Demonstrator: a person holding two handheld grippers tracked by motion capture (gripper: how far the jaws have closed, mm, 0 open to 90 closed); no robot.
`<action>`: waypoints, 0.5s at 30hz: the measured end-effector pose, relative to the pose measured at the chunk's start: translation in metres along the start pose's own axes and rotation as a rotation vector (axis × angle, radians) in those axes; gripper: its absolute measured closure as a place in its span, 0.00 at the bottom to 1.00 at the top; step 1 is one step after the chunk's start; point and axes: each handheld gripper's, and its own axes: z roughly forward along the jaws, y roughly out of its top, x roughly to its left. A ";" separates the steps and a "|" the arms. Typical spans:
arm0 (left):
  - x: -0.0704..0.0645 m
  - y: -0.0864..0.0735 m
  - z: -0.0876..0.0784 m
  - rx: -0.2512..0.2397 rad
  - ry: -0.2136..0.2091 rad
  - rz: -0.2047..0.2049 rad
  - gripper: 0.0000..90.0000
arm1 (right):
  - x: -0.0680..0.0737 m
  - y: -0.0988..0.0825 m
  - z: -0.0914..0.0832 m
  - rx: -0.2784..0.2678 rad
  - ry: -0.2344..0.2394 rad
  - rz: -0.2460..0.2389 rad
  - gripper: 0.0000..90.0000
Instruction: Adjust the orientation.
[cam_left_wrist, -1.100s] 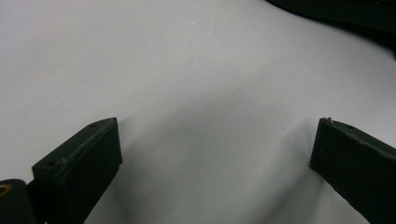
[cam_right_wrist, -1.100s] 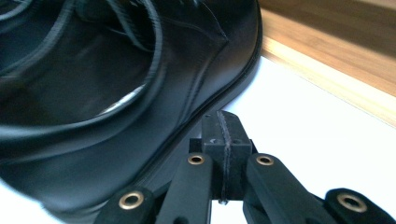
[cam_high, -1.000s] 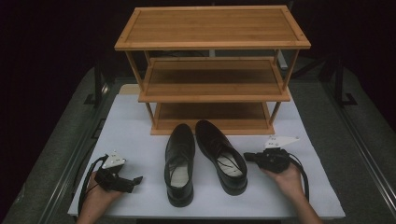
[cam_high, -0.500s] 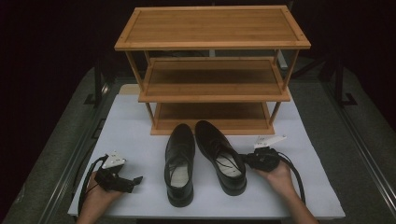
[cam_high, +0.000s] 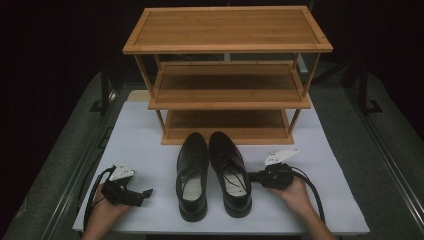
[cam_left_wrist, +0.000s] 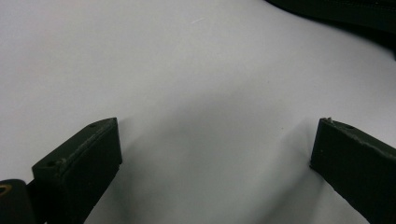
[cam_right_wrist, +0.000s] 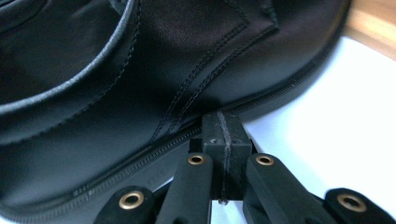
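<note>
White mat in a dark room — left claw open, right claw shut against shoe

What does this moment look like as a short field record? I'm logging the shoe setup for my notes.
surface: white mat on a grey table
rack: three-tier bamboo shoe rack, all tiers bare
shoes: pair of black leather dress shoes, left shoe and right shoe, toes toward the rack
left gripper: open, resting on the mat, apart from the shoes
right gripper: shut, tips at the sole edge of the right shoe; contact cannot be told
held: nothing
</note>
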 end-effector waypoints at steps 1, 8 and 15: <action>0.000 0.000 0.000 0.000 0.000 0.000 0.01 | 0.002 0.000 0.002 0.003 0.008 -0.003 1.00; 0.000 0.000 0.000 0.000 0.000 -0.001 0.01 | 0.014 0.006 0.012 0.018 0.054 -0.047 1.00; 0.001 0.001 -0.001 -0.009 -0.009 -0.015 0.01 | 0.010 0.009 0.006 0.021 -0.019 -0.010 0.79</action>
